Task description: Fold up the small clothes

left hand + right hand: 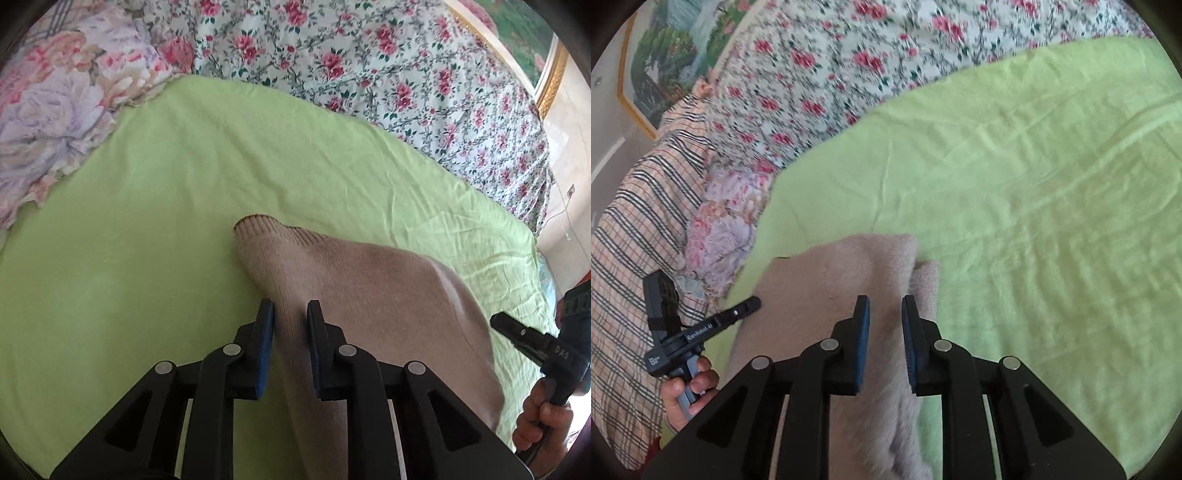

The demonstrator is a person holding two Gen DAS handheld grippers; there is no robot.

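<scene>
A small beige knit garment (369, 280) lies on a light green sheet (184, 192); its ribbed cuff points away from me. My left gripper (290, 314) has its jaws a little apart with a fold of the beige knit between the blue pads. In the right wrist view the same garment (849, 273) lies folded over. My right gripper (884, 308) also has its jaws a little apart, with beige cloth bunched between the pads. Whether either pair of pads presses the cloth is unclear. Each gripper shows in the other view: the right one (517, 328), the left one (738, 310).
A rose-print bedspread (406, 74) lies beyond the green sheet. A pastel floral pillow (55, 110) sits at the left. A plaid cloth (635, 240) lies at the bed's side. A gold-framed picture (665, 66) hangs on the wall.
</scene>
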